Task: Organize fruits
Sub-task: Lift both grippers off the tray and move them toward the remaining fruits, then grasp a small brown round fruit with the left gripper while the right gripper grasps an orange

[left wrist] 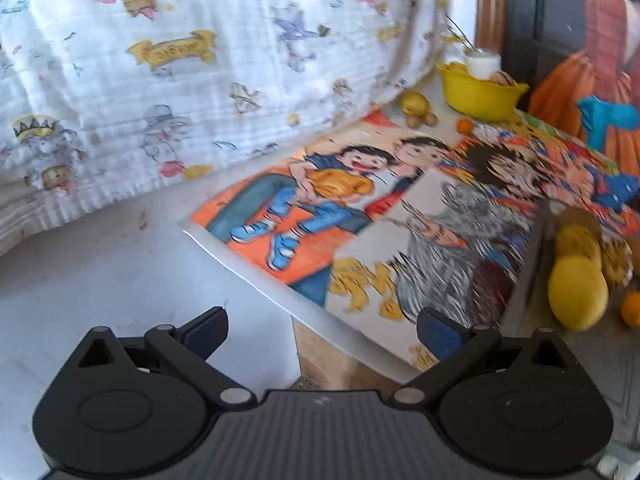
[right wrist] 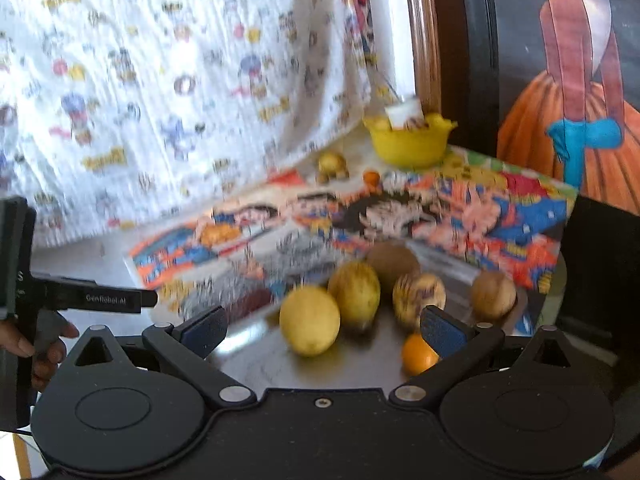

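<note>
Right wrist view: big white cartoon-print cloth [right wrist: 160, 92] hangs across the back/left, w/ a dark framed painting [right wrist: 576, 92] of an orange dress at right. Below them a table covered w/ bright cartoon posters [right wrist: 460, 216]. Metal tray [right wrist: 256, 356] sits at near edge of posters, holding the fruit: large yellow lemon-like fruit [right wrist: 309, 320] at front, yellow-green oval fruit [right wrist: 354, 292] touching it behind, brown round one [right wrist: 392, 266] further back, striped yellowish one [right wrist: 416, 294] next to it, another brown one [right wrist: 493, 294] off to the right near tray rim, small orange [right wrist: 418, 354] nearest cam, partly behind the right finger. Yellow bowl [right wrist: 408, 142] at far end of table w/ fruit and a white cup [right wrist: 405, 114] in it; a few loose fruits [right wrist: 332, 164] + tiny orange one [right wrist: 372, 178] just in front of bowl. Right gripper [right wrist: 322, 330] fingers wide apart, empty, hovering over tray front. Left gripper seen at left edge, held by a hand [right wrist: 40, 344].

Left wrist view: left gripper [left wrist: 322, 330] fingers apart, nothing between, above bare table surface [left wrist: 100, 272] and poster corner; tray fruit at far right, blurry.
</note>
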